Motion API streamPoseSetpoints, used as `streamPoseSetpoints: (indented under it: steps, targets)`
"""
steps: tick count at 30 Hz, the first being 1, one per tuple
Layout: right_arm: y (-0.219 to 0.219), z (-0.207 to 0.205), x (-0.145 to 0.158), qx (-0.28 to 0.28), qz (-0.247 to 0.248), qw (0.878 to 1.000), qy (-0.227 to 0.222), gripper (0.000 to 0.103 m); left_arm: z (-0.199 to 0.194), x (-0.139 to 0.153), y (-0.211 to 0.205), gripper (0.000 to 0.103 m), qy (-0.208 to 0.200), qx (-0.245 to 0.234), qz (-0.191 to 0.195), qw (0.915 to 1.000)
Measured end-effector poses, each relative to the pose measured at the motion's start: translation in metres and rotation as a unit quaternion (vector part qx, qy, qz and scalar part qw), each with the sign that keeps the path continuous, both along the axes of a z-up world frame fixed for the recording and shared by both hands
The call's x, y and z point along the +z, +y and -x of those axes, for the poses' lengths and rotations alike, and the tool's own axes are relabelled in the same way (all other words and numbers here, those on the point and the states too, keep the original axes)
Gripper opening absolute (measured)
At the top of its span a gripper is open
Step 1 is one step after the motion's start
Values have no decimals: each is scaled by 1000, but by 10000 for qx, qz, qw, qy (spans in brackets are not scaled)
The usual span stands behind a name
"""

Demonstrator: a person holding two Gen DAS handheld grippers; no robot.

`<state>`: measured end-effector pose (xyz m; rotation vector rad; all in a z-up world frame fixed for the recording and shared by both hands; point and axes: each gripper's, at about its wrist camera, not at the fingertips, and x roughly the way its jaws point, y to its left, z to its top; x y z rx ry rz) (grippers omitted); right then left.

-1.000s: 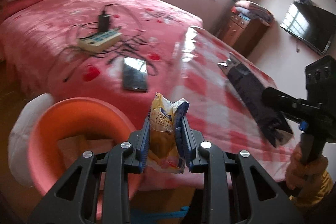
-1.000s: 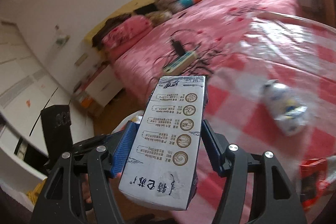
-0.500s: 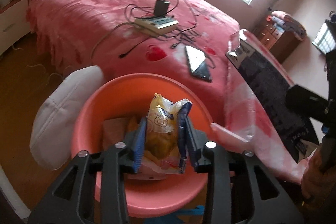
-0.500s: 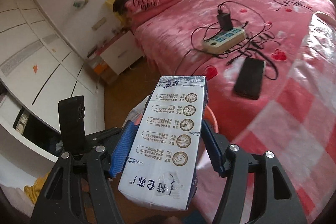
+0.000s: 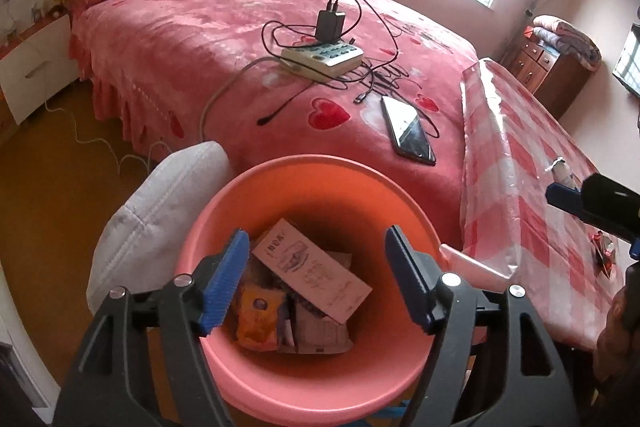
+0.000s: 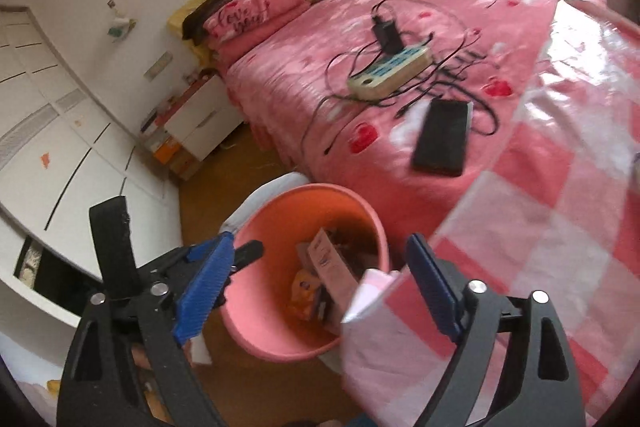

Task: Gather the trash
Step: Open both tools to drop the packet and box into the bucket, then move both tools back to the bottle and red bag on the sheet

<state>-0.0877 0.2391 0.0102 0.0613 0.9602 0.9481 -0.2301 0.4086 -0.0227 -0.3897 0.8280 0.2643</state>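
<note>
A pink plastic bin (image 5: 280,183) stands on the floor beside the bed and the checked table. It holds a long carton (image 5: 312,271), a yellow snack packet (image 5: 258,317) and other wrappers. My left gripper (image 5: 318,277) is open and empty right above the bin. My right gripper (image 6: 318,289) is open and empty, above the bin (image 6: 276,203) and the table's corner. The carton (image 6: 332,267) and the yellow packet (image 6: 304,285) show inside it. A red wrapper (image 5: 604,253) lies on the checked table.
The pink bed (image 5: 200,39) carries a power strip (image 5: 322,57) with tangled cables and a black phone (image 5: 408,131). A white cushion (image 5: 156,211) leans by the bin. The table's plastic checked cloth (image 6: 560,219) overhangs the bin's rim. A white bedside cabinet (image 6: 200,119) stands farther back.
Both grippers have opened. The yellow snack packet left my left gripper and the long carton left my right gripper; both now lie in the bin. Both grippers moved over the bin.
</note>
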Motion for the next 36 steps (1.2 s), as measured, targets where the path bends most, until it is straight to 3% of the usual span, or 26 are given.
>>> streamPoseSetpoints:
  steps: [9, 36]
  targets:
    - [-35, 1, 10, -484, 134, 9968, -623, 89, -10, 10, -28, 73, -148, -351, -165, 9991]
    - [-140, 3, 22, -1437, -11, 9849, -963, 89, -46, 44, -131, 73, -406, -1525, -393, 9867]
